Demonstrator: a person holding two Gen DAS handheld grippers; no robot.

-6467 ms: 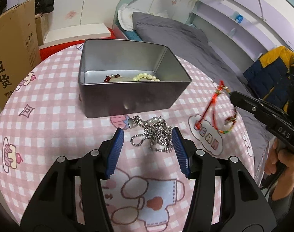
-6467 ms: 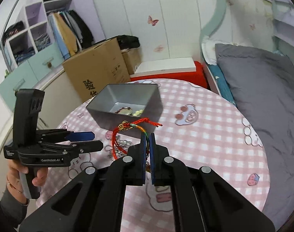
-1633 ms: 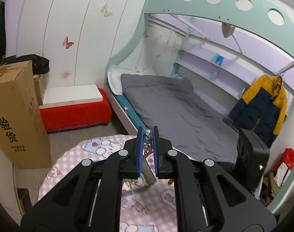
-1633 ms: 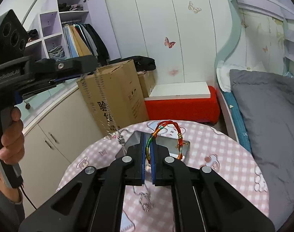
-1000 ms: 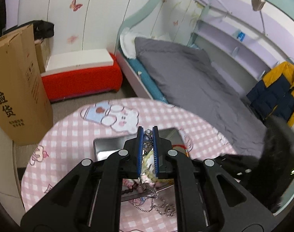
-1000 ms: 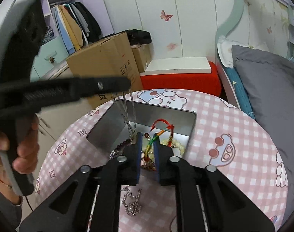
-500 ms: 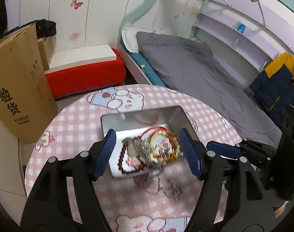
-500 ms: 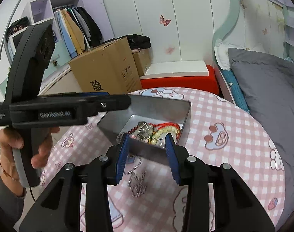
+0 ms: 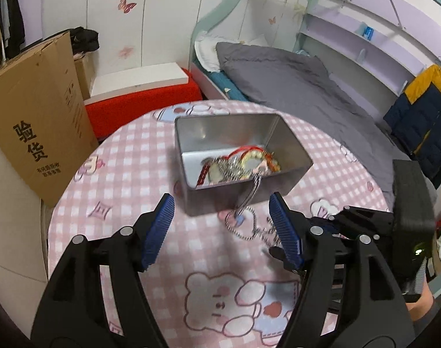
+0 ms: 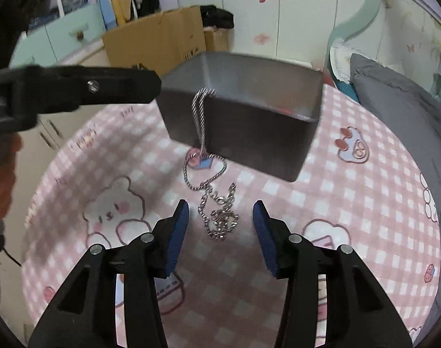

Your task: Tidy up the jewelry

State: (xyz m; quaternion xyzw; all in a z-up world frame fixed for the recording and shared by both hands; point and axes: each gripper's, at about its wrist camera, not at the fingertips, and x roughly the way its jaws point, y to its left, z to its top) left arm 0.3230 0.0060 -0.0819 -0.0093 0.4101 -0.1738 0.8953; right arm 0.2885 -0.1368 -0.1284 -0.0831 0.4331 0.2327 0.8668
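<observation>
The silver chain (image 10: 213, 191) hangs over the near wall of the metal tin (image 9: 281, 142), one end among the beads and red cord inside, the rest heaped on the pink checked table (image 9: 127, 174) just in front of the tin. The tin stands near the table's far edge. The left tongs (image 9: 222, 229) gape wide and empty. The right tongs (image 10: 220, 233) have just been opening, nothing gripped, the chain's heap lying below their gap.
</observation>
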